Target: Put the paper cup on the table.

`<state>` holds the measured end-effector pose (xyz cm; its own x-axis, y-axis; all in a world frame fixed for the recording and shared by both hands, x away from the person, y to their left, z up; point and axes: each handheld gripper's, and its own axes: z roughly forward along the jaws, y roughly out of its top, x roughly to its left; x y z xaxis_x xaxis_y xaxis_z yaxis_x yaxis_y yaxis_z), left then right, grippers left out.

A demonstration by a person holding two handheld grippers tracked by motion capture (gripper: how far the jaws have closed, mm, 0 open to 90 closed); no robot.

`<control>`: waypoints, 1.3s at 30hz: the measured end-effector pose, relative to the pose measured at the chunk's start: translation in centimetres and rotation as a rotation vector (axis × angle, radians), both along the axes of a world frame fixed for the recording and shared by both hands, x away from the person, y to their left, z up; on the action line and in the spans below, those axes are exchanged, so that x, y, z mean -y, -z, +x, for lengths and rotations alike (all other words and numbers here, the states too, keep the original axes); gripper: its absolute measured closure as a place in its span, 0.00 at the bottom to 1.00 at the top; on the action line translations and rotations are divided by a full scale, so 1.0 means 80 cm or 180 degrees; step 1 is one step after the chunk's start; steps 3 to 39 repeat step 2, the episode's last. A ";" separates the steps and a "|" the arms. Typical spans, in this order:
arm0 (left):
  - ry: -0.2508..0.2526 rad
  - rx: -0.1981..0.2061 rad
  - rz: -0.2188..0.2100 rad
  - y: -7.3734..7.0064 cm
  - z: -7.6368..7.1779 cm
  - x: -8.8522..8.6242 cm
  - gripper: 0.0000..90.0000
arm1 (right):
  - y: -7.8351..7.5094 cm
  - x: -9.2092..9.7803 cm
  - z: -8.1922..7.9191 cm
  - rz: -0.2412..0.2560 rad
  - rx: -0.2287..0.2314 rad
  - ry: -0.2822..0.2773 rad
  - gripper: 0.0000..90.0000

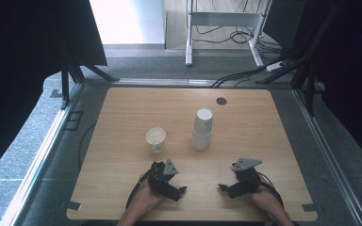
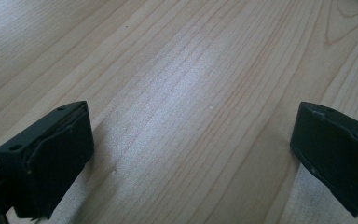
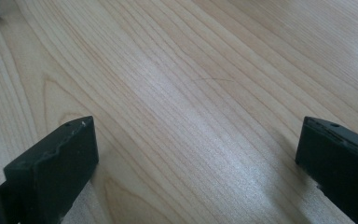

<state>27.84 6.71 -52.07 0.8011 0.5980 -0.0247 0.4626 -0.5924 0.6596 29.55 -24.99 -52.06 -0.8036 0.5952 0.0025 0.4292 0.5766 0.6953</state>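
Paper cups: one single white cup [image 1: 156, 138] standing upright, mouth up, left of the worktop's [image 1: 122, 188] middle, and one stack of white cups [image 1: 202, 129] standing upside down just right of centre, its top cup tilted slightly on the lower one; the single cup and the stack stand well apart from each other. Material, judged from looks: thin paper, very light, easily crushed or dented at the wall, apt to tip or slide on the smooth wood when nudged. Rim stiffer than mid-wall; closed base end of the stack the firmest part. Suggested hold: across the wall near the rim on the single cup, with a gentle squeeze only; on the stack, low around the top cup's wall, lifting straight so the lower cup stays put. Left gripper [image 1: 168, 181]: resting near the front edge of the worktop, nearer the single cup, jaws spread wide over bare wood in the left gripper view, holding nothing. Right gripper [image 1: 238, 181]: near the front edge too, in front of the stack, jaws likewise wide apart and empty. Dark round hole [image 1: 221, 100] in the worktop beyond the stack.
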 end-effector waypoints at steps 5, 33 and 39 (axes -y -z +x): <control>-0.0015 -0.0001 -0.0001 0.000 -0.001 0.000 0.00 | 0.000 0.000 0.000 0.0000 0.0000 0.0000 0.00; -0.0015 -0.0001 -0.0001 0.000 -0.001 0.000 0.00 | 0.000 0.000 0.000 0.0000 0.0000 0.0000 0.00; -0.0015 -0.0001 -0.0001 0.000 -0.001 0.000 0.00 | 0.000 0.000 0.000 0.0000 0.0000 0.0000 0.00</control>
